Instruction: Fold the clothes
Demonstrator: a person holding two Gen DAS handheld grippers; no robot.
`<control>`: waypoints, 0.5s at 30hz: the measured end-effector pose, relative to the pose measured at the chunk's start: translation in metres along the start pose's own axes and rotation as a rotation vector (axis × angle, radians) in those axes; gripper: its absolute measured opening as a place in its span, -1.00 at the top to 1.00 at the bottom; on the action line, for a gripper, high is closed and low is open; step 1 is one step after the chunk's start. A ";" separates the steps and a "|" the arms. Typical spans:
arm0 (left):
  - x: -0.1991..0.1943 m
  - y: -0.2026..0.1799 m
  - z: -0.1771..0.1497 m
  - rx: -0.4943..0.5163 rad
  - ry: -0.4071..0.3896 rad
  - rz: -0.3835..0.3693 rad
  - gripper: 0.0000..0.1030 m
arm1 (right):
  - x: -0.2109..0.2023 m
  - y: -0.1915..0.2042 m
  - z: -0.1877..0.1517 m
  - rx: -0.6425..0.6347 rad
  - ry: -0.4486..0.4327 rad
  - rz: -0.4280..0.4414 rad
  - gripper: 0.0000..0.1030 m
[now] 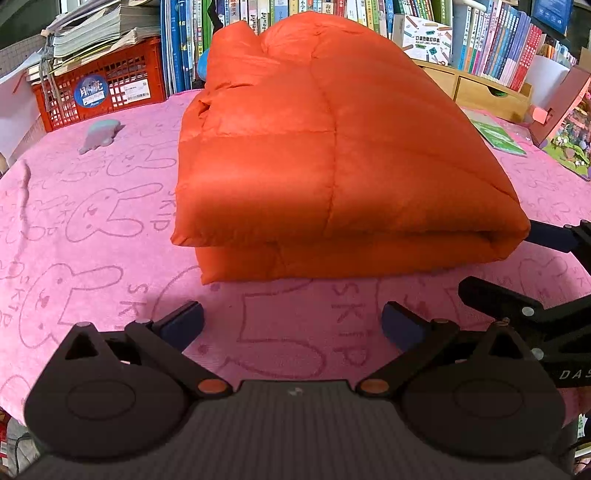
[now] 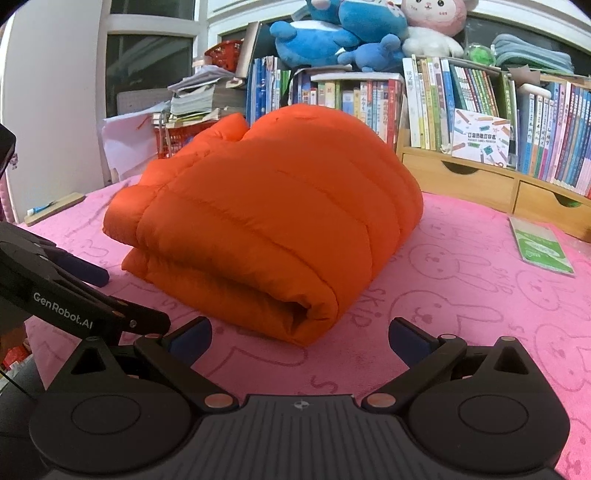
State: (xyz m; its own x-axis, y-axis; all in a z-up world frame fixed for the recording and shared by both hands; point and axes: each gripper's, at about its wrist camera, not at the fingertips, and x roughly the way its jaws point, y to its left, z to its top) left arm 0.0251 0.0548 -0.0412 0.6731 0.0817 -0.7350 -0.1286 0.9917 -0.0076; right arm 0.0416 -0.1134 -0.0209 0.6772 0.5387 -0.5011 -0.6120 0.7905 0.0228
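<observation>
An orange quilted down jacket [image 1: 332, 155] lies folded into a thick bundle near the middle of a table covered by a pink towel [image 1: 92, 229] printed with rabbit outlines and the word SKIP. The fold faces the cameras, with 2 puffy layers stacked one on the other, the upper one overhanging the lower at the near edge. The left gripper [image 1: 291, 325] hovers just in front of that near edge, its jaws spread wide and holding nothing, the blue pads [image 1: 184, 321] clear of the fabric. The right gripper [image 2: 299, 332] is likewise released and empty, fingers apart, pointing at the rolled corner of the jacket from the right side (in its own view the left tool shows at the left border, and in the left view part of the right tool shows at the right border, beside the bundle's corner). Behind the jacket stands a red plastic crate [image 1: 107, 92] topped with stacked papers, a long row of books [image 2: 480, 110] on a wooden drawer shelf [image 2: 461, 181], and blue and pink plush toys [image 2: 351, 33] piled on top. A green booklet [image 2: 541, 247] rests on the towel to the right, well apart from the jacket, and a small grey-blue object [image 1: 101, 134] sits on the towel to the left.
</observation>
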 end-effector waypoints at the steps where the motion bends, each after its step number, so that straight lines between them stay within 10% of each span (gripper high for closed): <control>1: 0.000 0.000 0.000 0.001 -0.001 -0.001 -1.00 | 0.000 0.000 0.000 0.004 0.000 0.001 -1.00; 15: -0.006 0.005 0.000 -0.022 -0.045 -0.007 -1.00 | 0.001 0.001 0.000 0.008 0.010 0.005 -1.00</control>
State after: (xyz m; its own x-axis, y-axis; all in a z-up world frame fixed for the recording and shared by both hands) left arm 0.0201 0.0588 -0.0367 0.7063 0.0793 -0.7035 -0.1390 0.9899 -0.0280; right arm 0.0419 -0.1124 -0.0216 0.6700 0.5400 -0.5094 -0.6120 0.7902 0.0327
